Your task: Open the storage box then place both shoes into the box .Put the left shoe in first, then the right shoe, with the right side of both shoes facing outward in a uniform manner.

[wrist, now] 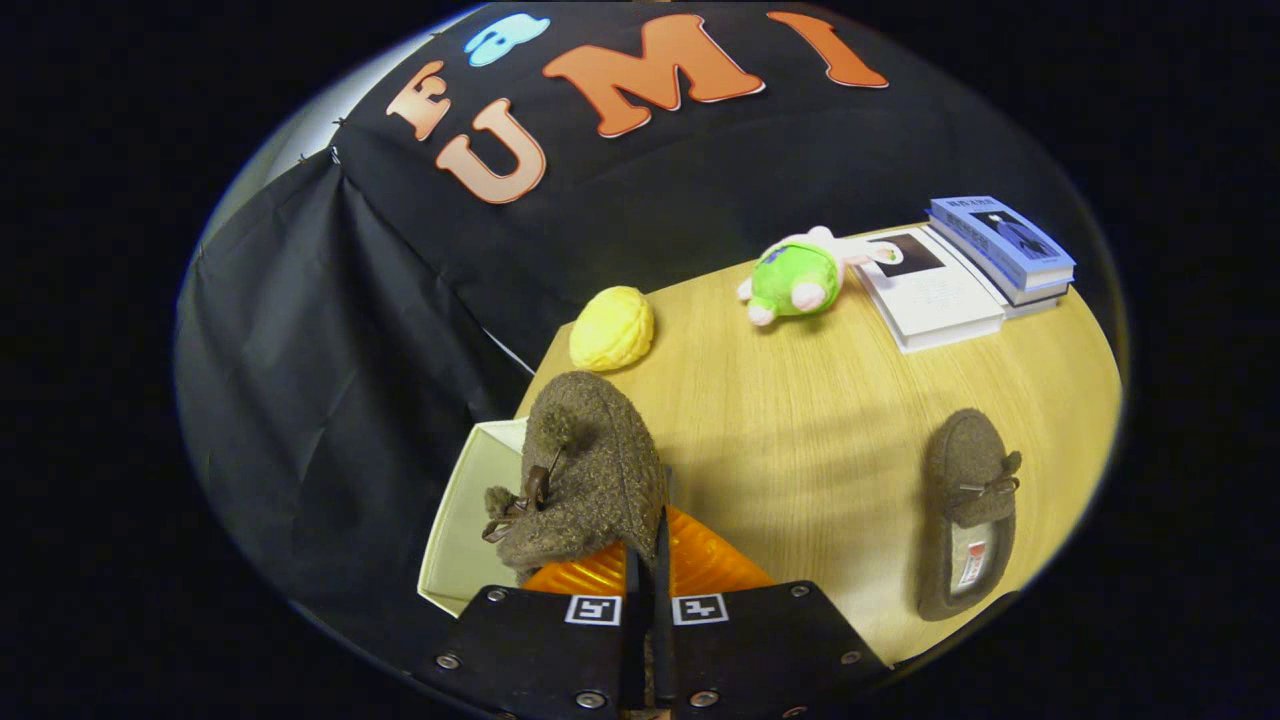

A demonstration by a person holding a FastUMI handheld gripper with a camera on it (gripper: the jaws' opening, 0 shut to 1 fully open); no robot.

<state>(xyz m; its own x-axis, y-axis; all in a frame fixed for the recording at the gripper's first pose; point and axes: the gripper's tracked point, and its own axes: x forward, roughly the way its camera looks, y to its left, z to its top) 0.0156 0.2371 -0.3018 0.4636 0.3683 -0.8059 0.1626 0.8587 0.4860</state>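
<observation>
Across the wooden table (830, 400), I have the open storage box (470, 520) sitting at its left edge, pale inside, orange lid (700, 565) folded down toward me. One brown shoe (585, 480) hangs in my tongs (647, 560), which are pressed nearly together, pinching its collar edge, I think — the contact is hard to see. It hovers over the box's right wall. The other shoe (968, 515) lies well apart, right. I should carry this one left until it clears the wall, lower, check which side faces out, then release. Beyond: books (960, 270), green plush (800, 280), yellow ball (612, 328).
</observation>
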